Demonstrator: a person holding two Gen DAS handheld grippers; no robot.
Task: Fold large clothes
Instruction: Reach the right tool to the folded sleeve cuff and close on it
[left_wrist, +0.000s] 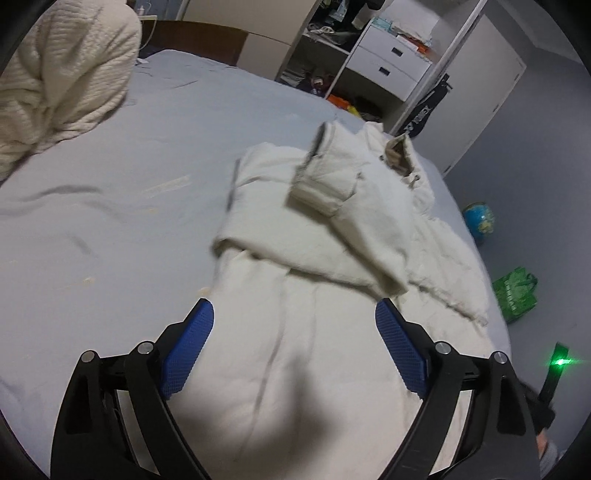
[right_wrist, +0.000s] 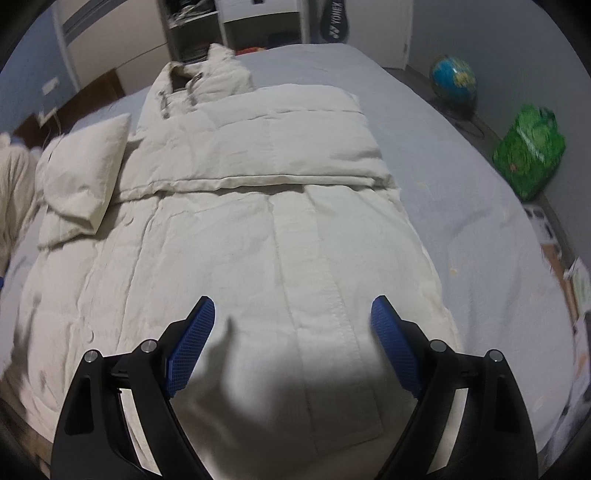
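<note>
Our left gripper (left_wrist: 294, 314) and right gripper (right_wrist: 293, 312) spread wide, empty, above cream coat (right_wrist: 258, 229) mid-frame, sleeves folded in, on bed (left_wrist: 129, 155).

I see one cream quilted puffer coat (right_wrist: 236, 236) lying spread flat on the bed, collar end far from me, hem nearest. Both sleeves are folded in across the chest: one sleeve (right_wrist: 280, 147) lies straight across the body, the other sleeve (left_wrist: 332, 206) crosses it at an angle, ribbed cuff uppermost.
</note>
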